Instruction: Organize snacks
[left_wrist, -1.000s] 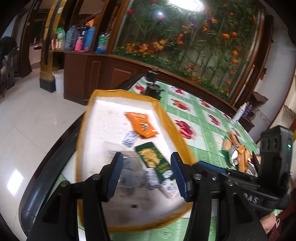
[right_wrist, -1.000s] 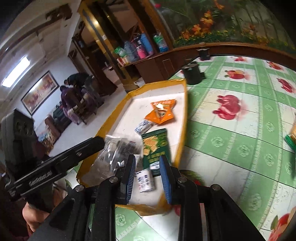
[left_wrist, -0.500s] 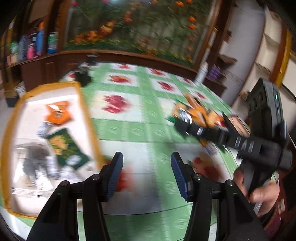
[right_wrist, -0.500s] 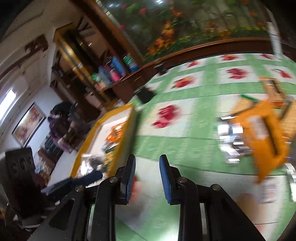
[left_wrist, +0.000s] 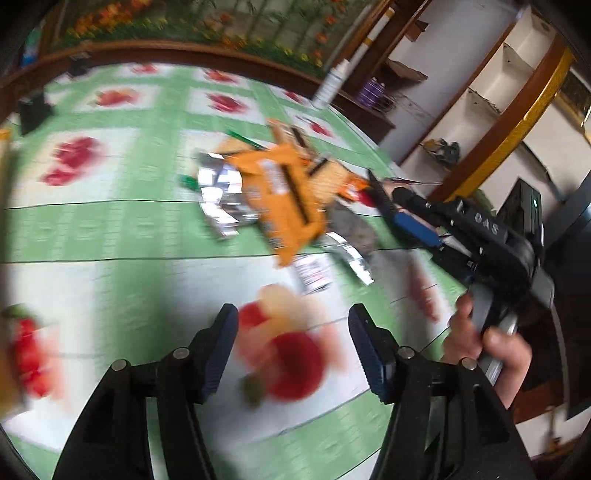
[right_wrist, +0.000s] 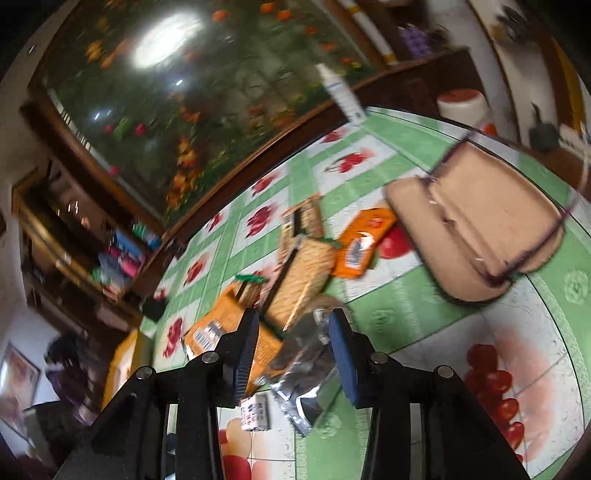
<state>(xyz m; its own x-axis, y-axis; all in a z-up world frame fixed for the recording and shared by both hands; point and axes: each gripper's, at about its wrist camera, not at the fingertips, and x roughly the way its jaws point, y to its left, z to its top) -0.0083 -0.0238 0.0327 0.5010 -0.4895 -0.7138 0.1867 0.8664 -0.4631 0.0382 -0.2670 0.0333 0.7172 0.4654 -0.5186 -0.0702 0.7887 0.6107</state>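
A loose pile of snacks lies on the green flowered tablecloth. In the left wrist view it shows as a big orange packet on top of a silver packet. My left gripper hovers over bare cloth short of the pile, its jaws opening with nothing between them. My right gripper is at the pile's near edge, jaws opening. A dark see-through packet lies below and between its fingers, and the pads stand clear of it. A cracker packet and orange packets lie just beyond. My right gripper also appears in the left wrist view, in a hand.
An open tan box lies right of the pile. A white bottle stands at the table's far edge by the dark wood cabinet. The yellow-rimmed tray is far left. Bare cloth spreads in front of the pile.
Both grippers have swung right, away from the yellow-rimmed tray and over to the snack pile. Both pairs of jaws stand wider than before. The views are blurred by motion.
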